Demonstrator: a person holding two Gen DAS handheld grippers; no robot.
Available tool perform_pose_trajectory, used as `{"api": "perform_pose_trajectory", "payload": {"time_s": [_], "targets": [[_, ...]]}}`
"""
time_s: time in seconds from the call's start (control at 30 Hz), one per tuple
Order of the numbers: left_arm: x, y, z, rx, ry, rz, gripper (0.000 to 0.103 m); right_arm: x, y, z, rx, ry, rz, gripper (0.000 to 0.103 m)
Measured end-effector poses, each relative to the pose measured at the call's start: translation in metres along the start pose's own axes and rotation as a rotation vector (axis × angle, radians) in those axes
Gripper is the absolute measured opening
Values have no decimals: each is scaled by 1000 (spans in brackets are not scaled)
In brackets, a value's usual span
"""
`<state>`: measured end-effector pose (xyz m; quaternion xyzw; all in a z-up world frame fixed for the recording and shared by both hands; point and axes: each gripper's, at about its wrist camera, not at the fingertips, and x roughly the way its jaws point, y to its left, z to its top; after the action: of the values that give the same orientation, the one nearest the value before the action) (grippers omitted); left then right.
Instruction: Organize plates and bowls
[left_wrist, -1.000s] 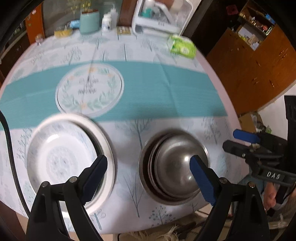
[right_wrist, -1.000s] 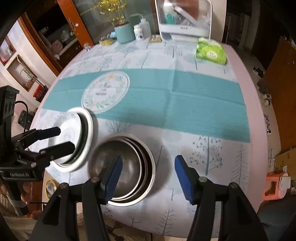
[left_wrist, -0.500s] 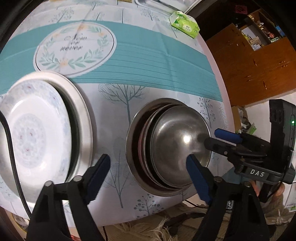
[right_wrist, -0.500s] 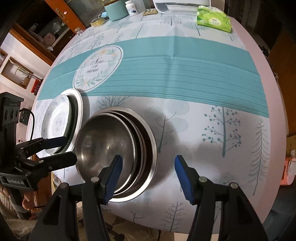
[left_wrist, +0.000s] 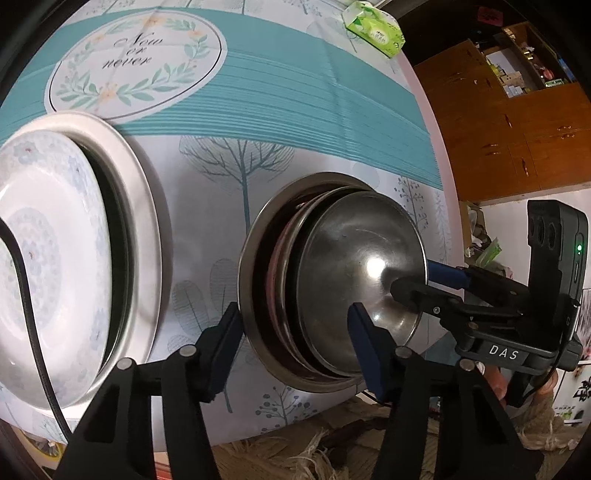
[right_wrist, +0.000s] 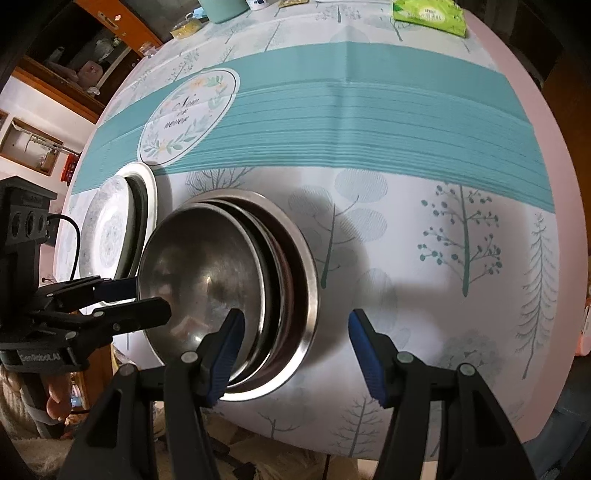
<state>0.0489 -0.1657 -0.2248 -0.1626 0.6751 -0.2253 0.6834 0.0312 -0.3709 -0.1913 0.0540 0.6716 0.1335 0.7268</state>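
Tablecloth (left_wrist: 332, 122) bears stacked steel bowls (left_wrist: 354, 280); left gripper (left_wrist: 295, 343) closing astride their rim at 6 o'clock, right gripper (right_wrist: 295, 347) unclenched, straddling likewise.

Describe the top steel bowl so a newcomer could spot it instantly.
On the round table's tree-print cloth, near the front edge, sits a nest of steel bowls beside a white plate. The top steel bowl is the smallest, innermost one, its shiny inside fully visible.

Left black plastic two-finger gripper (left_wrist: 295, 345): blue ribbed pads, silver screws, black cable. Right black plastic two-finger gripper (right_wrist: 295, 350): same build, "DAS" label, green LED.
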Motion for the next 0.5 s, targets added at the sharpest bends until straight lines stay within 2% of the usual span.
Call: {"api": "perform_pose_trajectory", "payload": {"time_s": [0.43,0.5], "targets": [[14,-1,5,-15,58,9,46,8,-1,1,45,63,67,37],[18,-2,4,-15,70,10,44,8,-2,1,52,66,56,33]]}}
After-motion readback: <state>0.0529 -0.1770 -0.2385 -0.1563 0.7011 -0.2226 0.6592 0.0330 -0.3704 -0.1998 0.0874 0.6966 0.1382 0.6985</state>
